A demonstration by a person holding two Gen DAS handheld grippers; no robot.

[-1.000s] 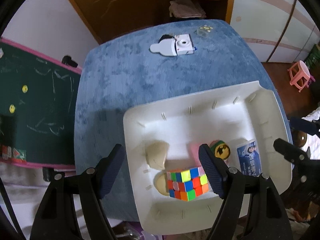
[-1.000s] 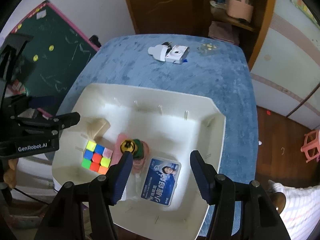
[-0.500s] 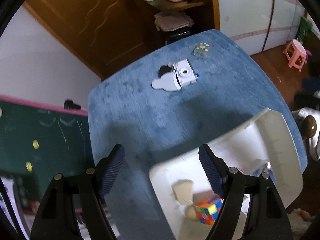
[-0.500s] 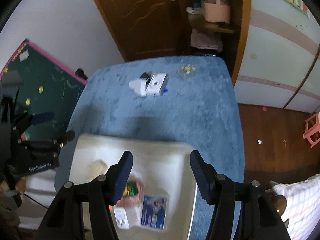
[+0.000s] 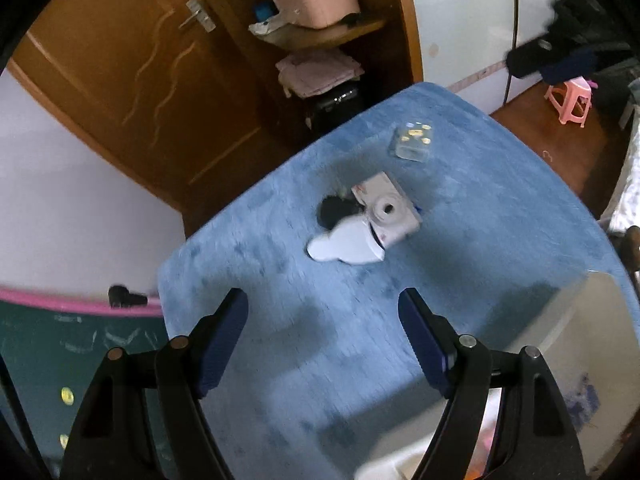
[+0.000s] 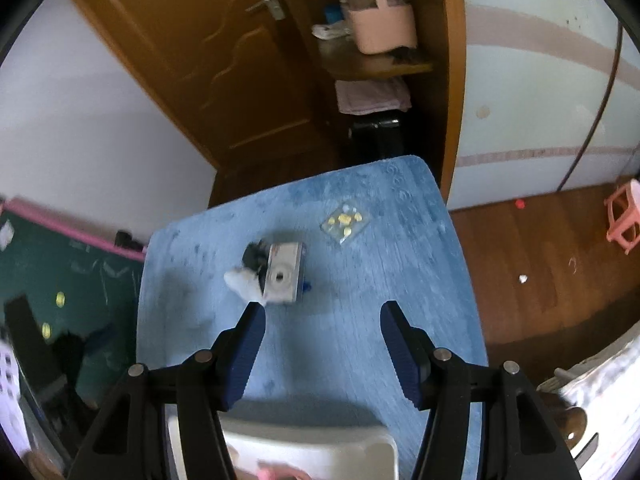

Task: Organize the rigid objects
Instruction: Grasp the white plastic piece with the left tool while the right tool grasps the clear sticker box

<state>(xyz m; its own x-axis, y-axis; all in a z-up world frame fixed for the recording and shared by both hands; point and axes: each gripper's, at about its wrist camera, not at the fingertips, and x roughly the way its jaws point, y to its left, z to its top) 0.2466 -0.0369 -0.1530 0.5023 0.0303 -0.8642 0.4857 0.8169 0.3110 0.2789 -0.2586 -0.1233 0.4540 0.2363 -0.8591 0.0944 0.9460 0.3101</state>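
The left claw point(image 5: 322, 340) and the right claw point(image 6: 322, 350) are both spread wide and hold nothing, probably ready to fetch the next item. Just under them is the rim of the white tray point(image 6: 304, 440), near edge of the blue surface point(image 5: 500, 216). Further out lies the white camera point(image 6: 283, 278), lens up, long axis running about away from the right claw, touching a white pouch point(image 5: 346, 242). Beyond it, near the far edge, rests a small clear box point(image 6: 344, 222)
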